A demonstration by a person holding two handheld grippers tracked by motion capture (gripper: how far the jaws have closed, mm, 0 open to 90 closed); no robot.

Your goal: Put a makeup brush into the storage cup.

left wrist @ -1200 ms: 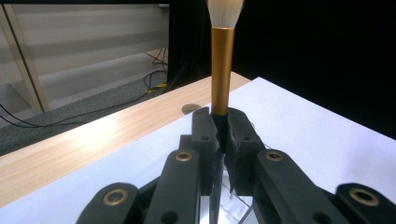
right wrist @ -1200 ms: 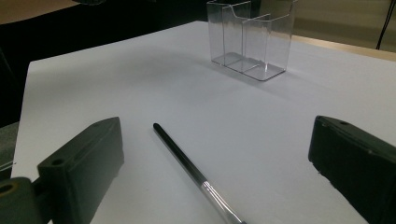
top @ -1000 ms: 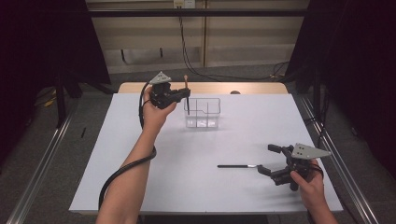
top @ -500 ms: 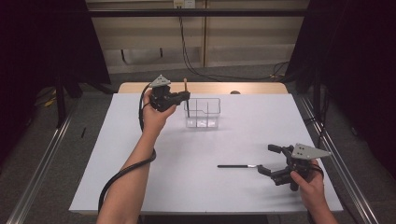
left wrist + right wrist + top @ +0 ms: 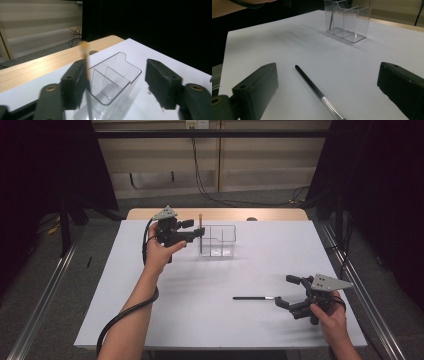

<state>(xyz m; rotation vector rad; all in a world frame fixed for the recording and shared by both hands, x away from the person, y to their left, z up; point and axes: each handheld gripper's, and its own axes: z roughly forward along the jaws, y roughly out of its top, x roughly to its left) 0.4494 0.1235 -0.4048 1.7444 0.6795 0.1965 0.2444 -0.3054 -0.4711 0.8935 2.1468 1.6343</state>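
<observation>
A thin stick with a tan tip (image 5: 200, 222) stands upright in the left compartment of a clear plastic holder (image 5: 220, 242) at the back of the white table. My left gripper (image 5: 194, 228) hovers at the holder's left end. Its jaws have just been opening, and the stick (image 5: 85, 60) sits loose beside the left jaw, over the holder (image 5: 113, 82). My left gripper (image 5: 115, 67) is open. A black pen (image 5: 252, 298) lies flat near the front right. My right gripper (image 5: 284, 290) stands open at its right end. The pen (image 5: 312, 86) lies between the jaws of my right gripper (image 5: 327, 67), untouched.
The white table top (image 5: 240, 275) spreads between the two hands. A wooden strip (image 5: 270, 214) runs along its far edge. The holder (image 5: 347, 20) has further compartments to the right of the stick. Metal rails flank the table on both sides.
The left gripper's jaws have opened and let go of the stick, which has sunk a little lower into the holder. The right hand and the pen have not moved.
</observation>
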